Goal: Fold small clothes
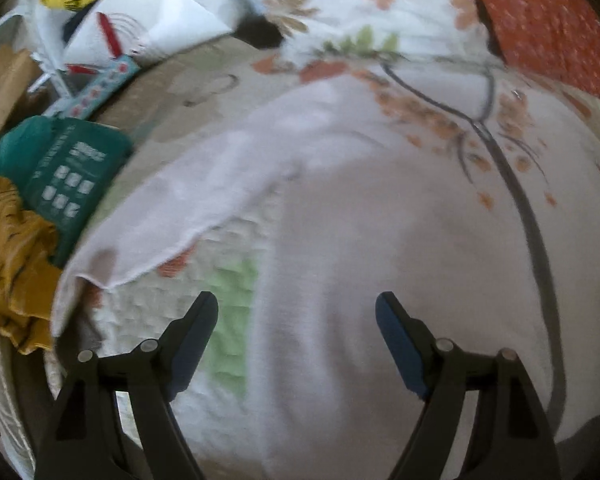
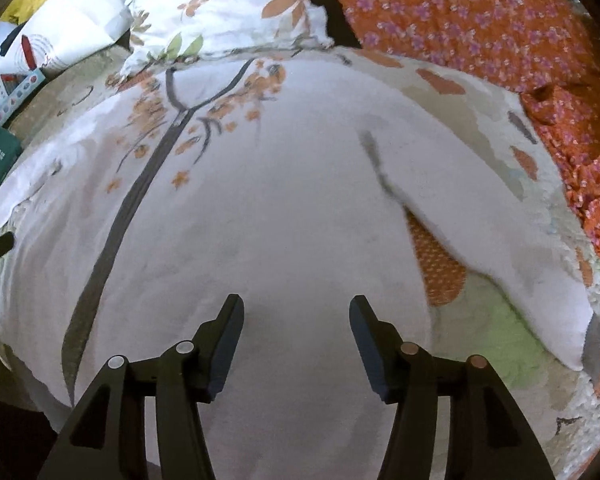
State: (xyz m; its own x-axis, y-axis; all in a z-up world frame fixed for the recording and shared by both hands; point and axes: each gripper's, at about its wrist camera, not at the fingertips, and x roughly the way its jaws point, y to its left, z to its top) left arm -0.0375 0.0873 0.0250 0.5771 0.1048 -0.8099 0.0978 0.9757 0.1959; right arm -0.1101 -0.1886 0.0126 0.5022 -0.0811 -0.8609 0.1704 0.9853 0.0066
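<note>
Hovering over white top (image 1: 360, 240) spread flat on quilted bedspread (image 1: 228, 280), left gripper (image 1: 296, 312) jaws wide, nothing between, sleeve toward mustard garment (image 1: 12, 256), right wrist view: right gripper (image 2: 296, 316) jaws apart, empty, above same top (image 2: 284, 208), orange floral cloth (image 2: 480, 20) beyond

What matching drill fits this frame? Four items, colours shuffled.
Items:
1. garment
2. bag
3. knit
4. blanket

Colours:
A. teal green
B. orange with small flowers
C. white with an orange-leaved tree print
D. mustard yellow with dark stripes

Pairs: 1-C, 2-A, 3-D, 4-B
</note>
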